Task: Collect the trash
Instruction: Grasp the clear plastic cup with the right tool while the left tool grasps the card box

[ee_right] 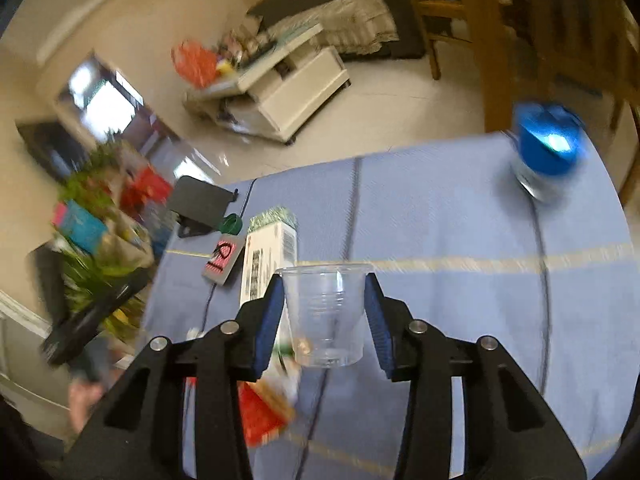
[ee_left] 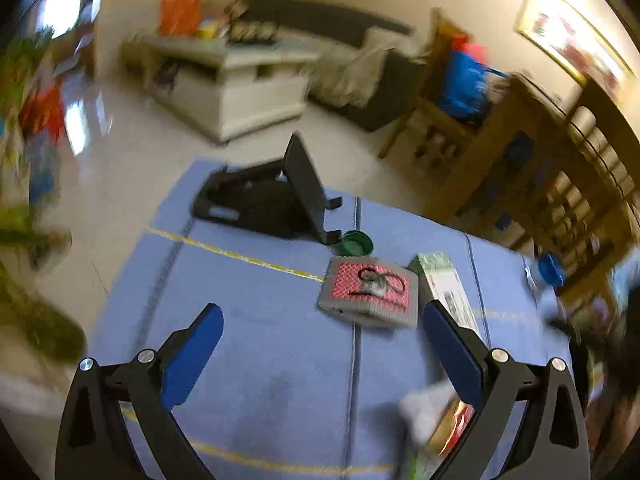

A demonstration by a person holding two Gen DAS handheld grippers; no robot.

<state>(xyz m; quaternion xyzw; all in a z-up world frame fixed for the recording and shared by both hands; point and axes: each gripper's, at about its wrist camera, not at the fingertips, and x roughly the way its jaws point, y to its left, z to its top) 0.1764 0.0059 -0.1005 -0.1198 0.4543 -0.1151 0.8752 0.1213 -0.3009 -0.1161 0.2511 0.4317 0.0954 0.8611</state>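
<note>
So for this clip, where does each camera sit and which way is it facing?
Left wrist: rides the left tool, looking forward and down over the blue tablecloth toward the phone stand; its spread blue fingers show.
Right wrist: rides the right tool, facing across the same cloth; its fingers clamp a clear plastic cup.
Shared: red patterned card, white carton, green cap, blue-lidded jar.
</note>
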